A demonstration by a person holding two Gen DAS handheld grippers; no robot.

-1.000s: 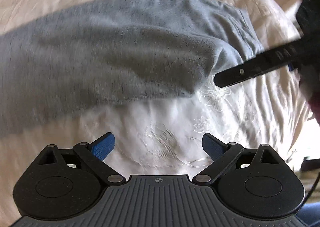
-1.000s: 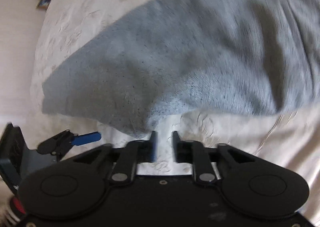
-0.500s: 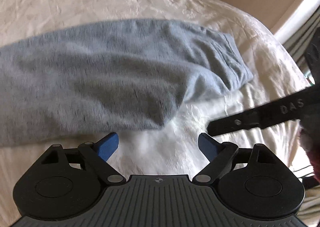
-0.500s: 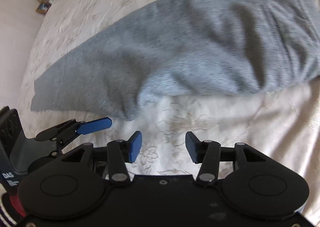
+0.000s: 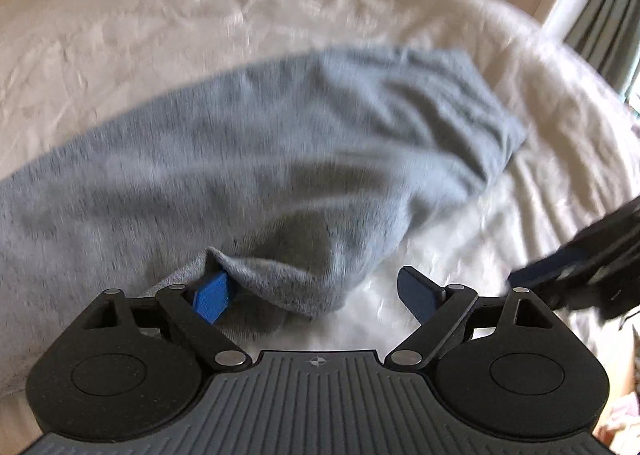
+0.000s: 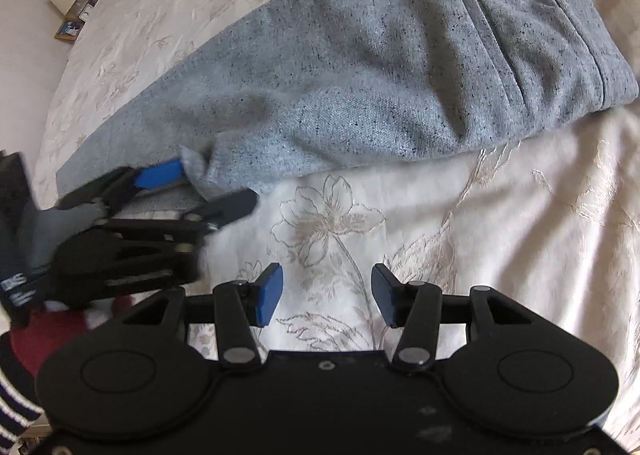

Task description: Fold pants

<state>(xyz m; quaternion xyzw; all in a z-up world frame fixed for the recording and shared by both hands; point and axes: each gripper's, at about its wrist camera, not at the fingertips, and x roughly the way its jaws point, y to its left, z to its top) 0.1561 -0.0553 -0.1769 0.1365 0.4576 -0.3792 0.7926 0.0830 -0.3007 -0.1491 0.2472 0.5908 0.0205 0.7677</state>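
Grey speckled pants point(image 5: 280, 159) lie folded lengthwise on the cream bedspread, also in the right wrist view point(image 6: 400, 67), waistband to the right. My left gripper point(image 5: 316, 295) is open, jaws wide, with the near edge of the pants between them; a fold of cloth drapes over its left finger point(image 5: 212, 295). It also shows in the right wrist view point(image 6: 200, 187) at the pants' near edge. My right gripper point(image 6: 326, 295) is open and empty, over bare bedspread in front of the pants. It shows blurred at the right edge of the left wrist view point(image 5: 576, 267).
The cream embroidered bedspread point(image 6: 480, 235) covers the bed. A wall and a curtain point(image 5: 600, 15) stand at the far right. Small boxes and a picture frame point(image 6: 76, 11) sit beyond the bed's far left corner.
My right gripper has let go of the pants, opened and drawn back. My left gripper has moved forward onto the near edge of the pants, cloth now between its jaws.
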